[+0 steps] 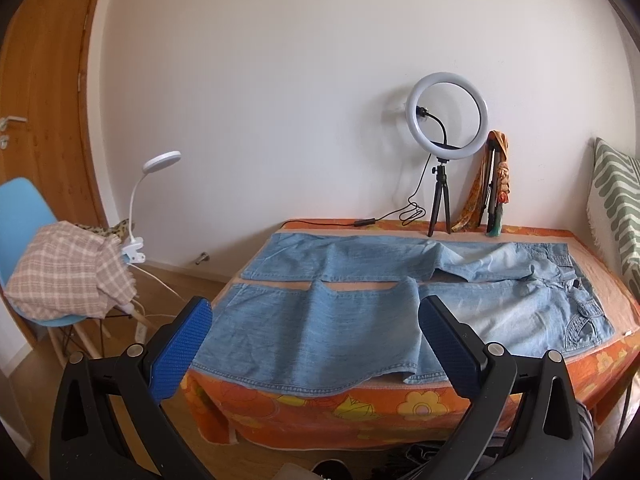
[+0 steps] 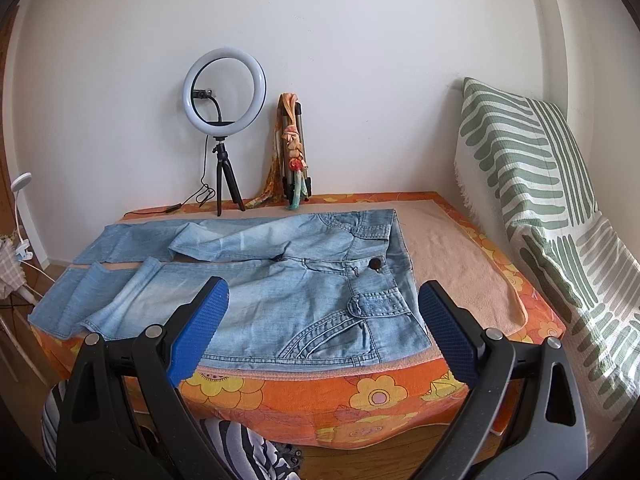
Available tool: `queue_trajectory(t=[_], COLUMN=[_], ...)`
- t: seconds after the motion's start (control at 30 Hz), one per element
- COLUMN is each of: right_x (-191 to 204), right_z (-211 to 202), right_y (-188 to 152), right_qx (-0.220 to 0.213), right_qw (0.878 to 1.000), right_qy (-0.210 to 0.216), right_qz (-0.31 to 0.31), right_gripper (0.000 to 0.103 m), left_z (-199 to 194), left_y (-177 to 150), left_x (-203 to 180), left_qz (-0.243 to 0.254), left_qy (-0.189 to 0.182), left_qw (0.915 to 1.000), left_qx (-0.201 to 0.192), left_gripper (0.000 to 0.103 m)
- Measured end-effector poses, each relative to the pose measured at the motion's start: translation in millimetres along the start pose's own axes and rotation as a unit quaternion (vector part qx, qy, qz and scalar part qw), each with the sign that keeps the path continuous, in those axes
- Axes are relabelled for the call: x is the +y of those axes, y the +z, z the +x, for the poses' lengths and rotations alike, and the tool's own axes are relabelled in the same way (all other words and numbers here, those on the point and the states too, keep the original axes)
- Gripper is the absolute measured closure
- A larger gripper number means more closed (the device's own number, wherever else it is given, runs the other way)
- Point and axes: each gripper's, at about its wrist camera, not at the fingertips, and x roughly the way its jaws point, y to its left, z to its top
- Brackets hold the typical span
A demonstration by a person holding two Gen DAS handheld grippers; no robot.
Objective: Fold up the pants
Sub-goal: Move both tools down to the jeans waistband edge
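Now left gripper [image 1: 316,322] above jeans [image 1: 320,336] leg, right gripper [image 2: 323,304] over waist, both spread

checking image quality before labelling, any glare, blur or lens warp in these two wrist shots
Left wrist view: strong fisheye warp, the door bows and the corners go black; the jeans are sharp, in soft daylight with weak shadows. Right wrist view: same barrel bend; the lit ring light is bright but not blown out, no glare on the denim, the open right gripper in focus.
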Motion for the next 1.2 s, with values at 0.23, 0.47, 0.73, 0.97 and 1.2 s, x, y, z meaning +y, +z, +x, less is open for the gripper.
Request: queue_trajectory(t=[0.23, 0.47, 0.73, 0.97, 1.2], right_x=[13.5, 46.4, 77.6, 102.7, 133.8], right_z=[31.1, 84.8, 168.6, 261.5, 355.5], right_y=[37.0, 85.0, 128.7, 141.2, 135.5], right_qx=[0.000, 0.006, 0.021, 0.089, 0.135], right_qw=[0.999, 0.995, 0.987, 0.977, 0.969], right_qy=[0.050, 0.076, 0.131, 0.178, 0.180], right_qz=[-0.016, -0.070, -0.096, -0.081, -0.104], right_gripper=[0.005, 0.005, 0.005, 0.005, 0.005], left_z=[43.4, 119.3, 212.8, 305.9, 404.8], left_y=[18.8, 41.4, 70.2, 90.0, 94.8], left_x=[34.9, 75.4, 112.2, 127.5, 131.8], left_qz=[-0.018, -0.051, -0.073, -0.073, -0.096], left_qy=[-0.030, -0.049, -0.056, -0.051, -0.070], left_qw=[0.9993, 0.9956, 0.9915, 0.9877, 0.9772], left_qx=[0.012, 0.061, 0.091, 0.129, 0.176], left_gripper=[0.000, 0.001, 0.012, 0.014, 0.015])
